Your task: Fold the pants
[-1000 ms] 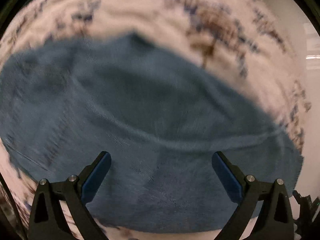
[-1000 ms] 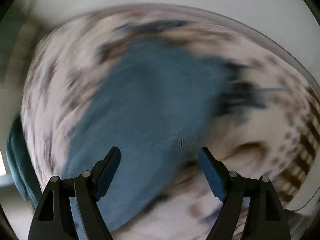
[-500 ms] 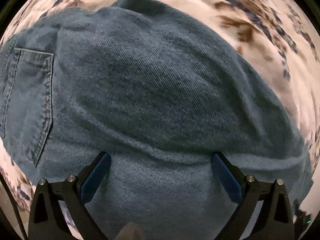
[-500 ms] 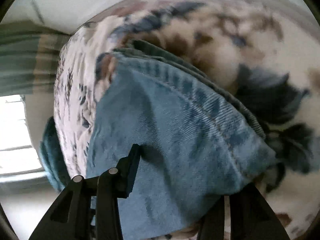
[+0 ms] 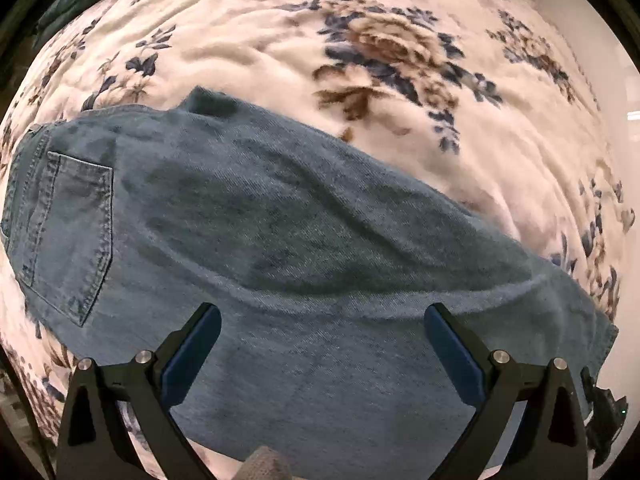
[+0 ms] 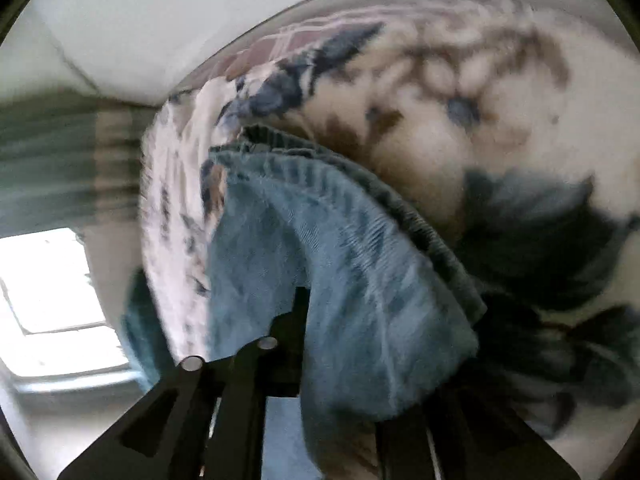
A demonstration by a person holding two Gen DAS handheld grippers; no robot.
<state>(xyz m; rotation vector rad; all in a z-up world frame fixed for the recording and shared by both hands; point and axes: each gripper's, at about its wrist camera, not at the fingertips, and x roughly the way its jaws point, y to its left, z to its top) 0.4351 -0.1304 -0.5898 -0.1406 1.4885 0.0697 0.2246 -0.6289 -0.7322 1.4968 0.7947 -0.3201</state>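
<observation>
Blue denim pants lie folded lengthwise across a floral blanket, back pocket at the left. My left gripper is open and empty, hovering just above the leg fabric. In the right wrist view, my right gripper is shut on the hem end of the pants, which drapes over the fingers and hides the right one. The left finger shows against the denim.
The cream floral blanket covers the bed around the pants. Its right edge borders a pale floor. In the right wrist view a bright window and a white wall lie beyond the bed's edge.
My right gripper has closed on the pants' hem end and tilted up. My left gripper has pulled back from the denim, so more blanket shows.
</observation>
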